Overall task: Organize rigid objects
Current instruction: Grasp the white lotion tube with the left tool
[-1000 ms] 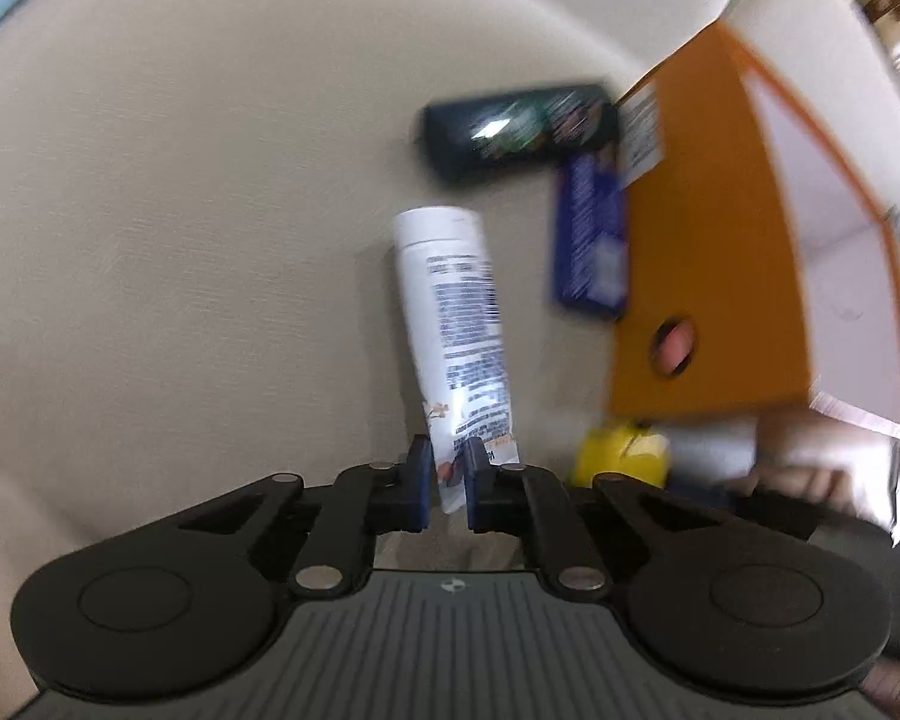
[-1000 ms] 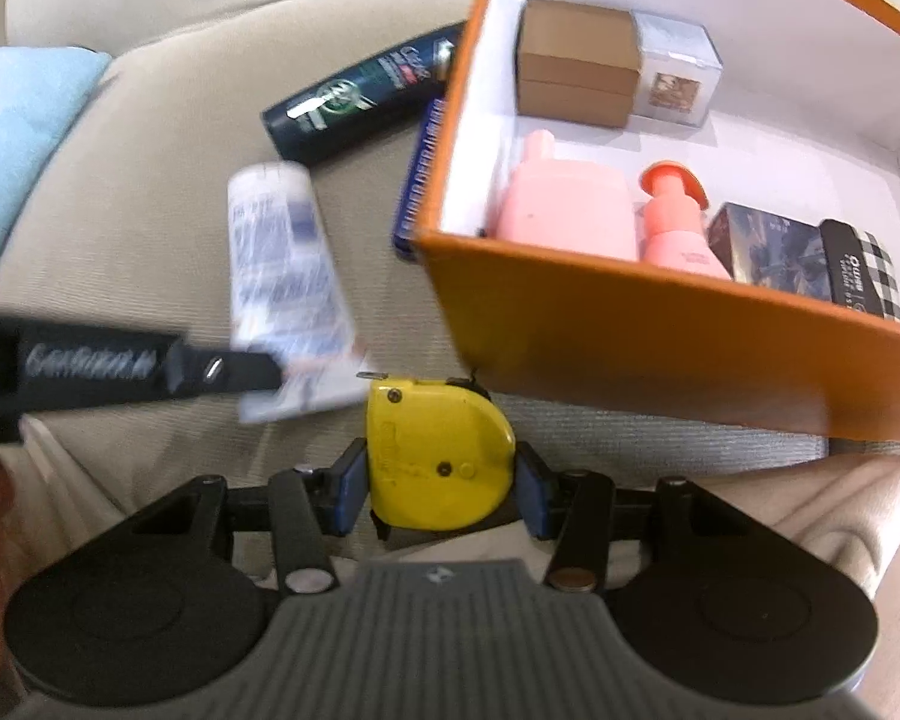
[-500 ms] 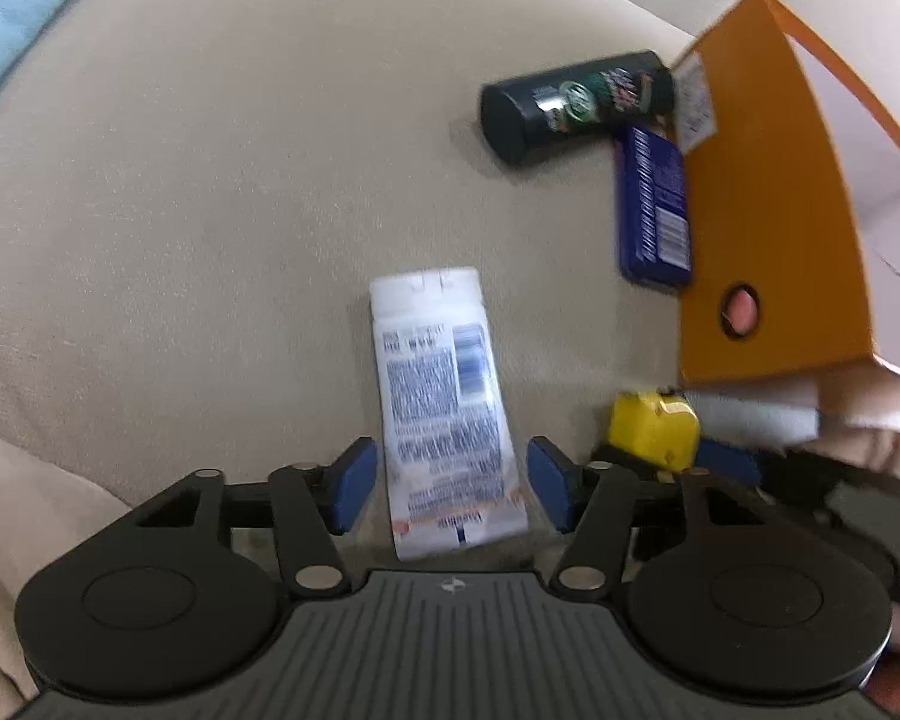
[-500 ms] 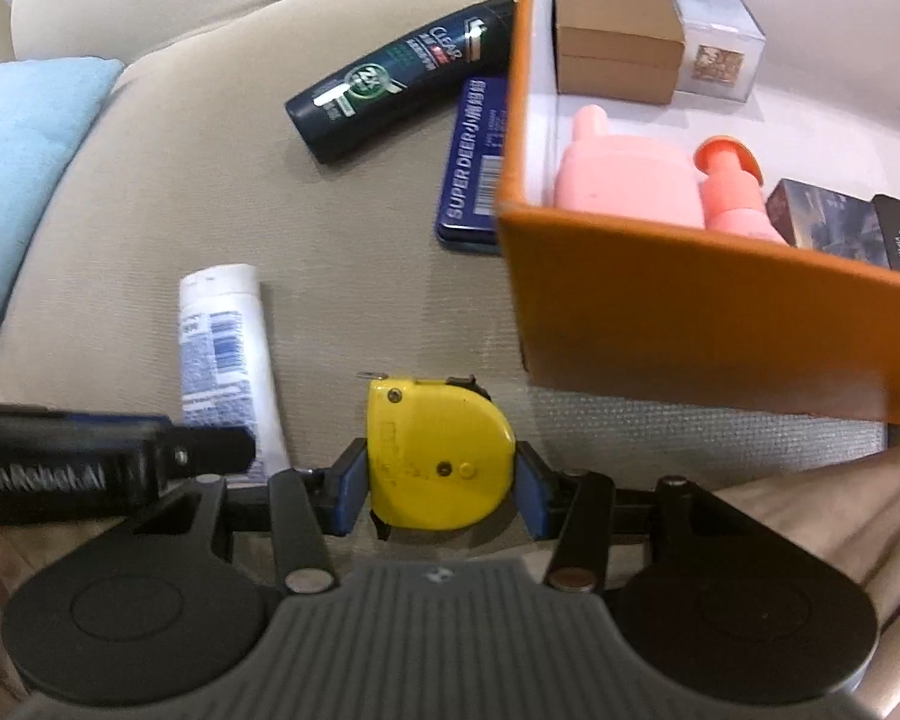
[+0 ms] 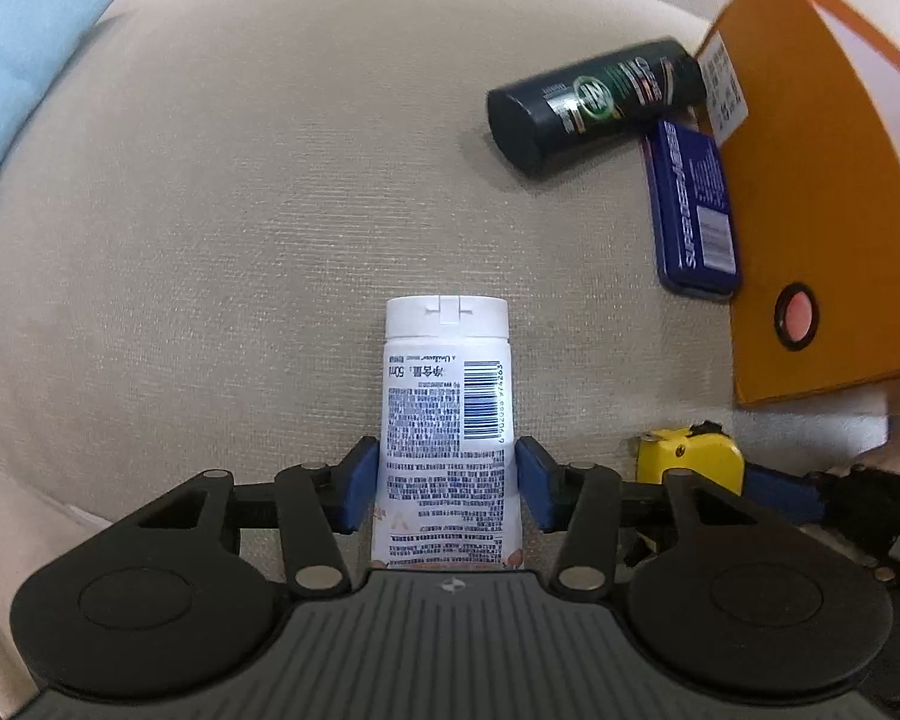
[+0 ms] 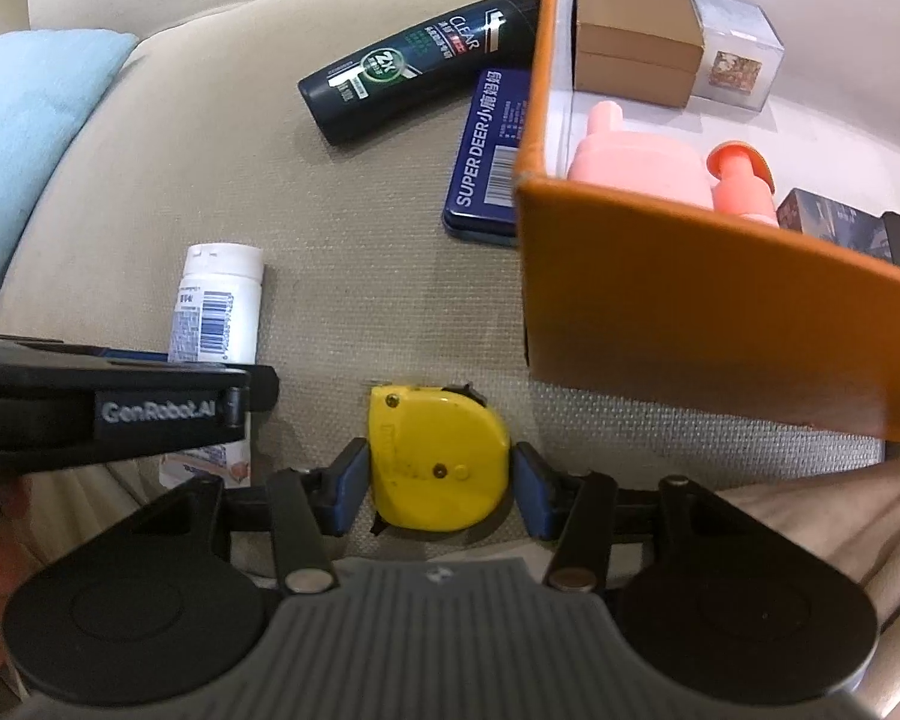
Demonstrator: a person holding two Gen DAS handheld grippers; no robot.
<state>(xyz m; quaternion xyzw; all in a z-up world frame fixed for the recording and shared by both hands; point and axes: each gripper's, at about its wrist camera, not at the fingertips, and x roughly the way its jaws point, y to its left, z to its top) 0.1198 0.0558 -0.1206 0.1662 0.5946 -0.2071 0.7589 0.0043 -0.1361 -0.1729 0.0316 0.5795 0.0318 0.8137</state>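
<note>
A white tube (image 5: 444,420) lies flat on the beige sofa cushion, cap pointing away. My left gripper (image 5: 447,462) straddles its lower half; the jaws are closing and the blue pads (image 5: 360,480) touch both sides of the tube. In the right wrist view the same white tube (image 6: 219,312) pokes out from under the left gripper's black body (image 6: 108,408). My right gripper (image 6: 439,468) is shut on a yellow tape measure (image 6: 438,456) just above the cushion, in front of the orange box (image 6: 690,300). The tape measure (image 5: 690,456) also shows at the left view's right edge.
A dark shampoo bottle (image 6: 414,66) and a flat blue tin (image 6: 486,150) lie against the box's left wall. Inside the box are a brown carton (image 6: 636,36), a clear cube (image 6: 735,54), a pink bottle (image 6: 642,168), a pink pump (image 6: 741,180) and dark boxes (image 6: 828,222). A light blue cushion (image 6: 24,120) lies far left.
The left gripper let go of the tube's flat end, opened wide, and has now narrowed onto the tube's body. The right gripper carried the tape measure leftward, away from the box.
</note>
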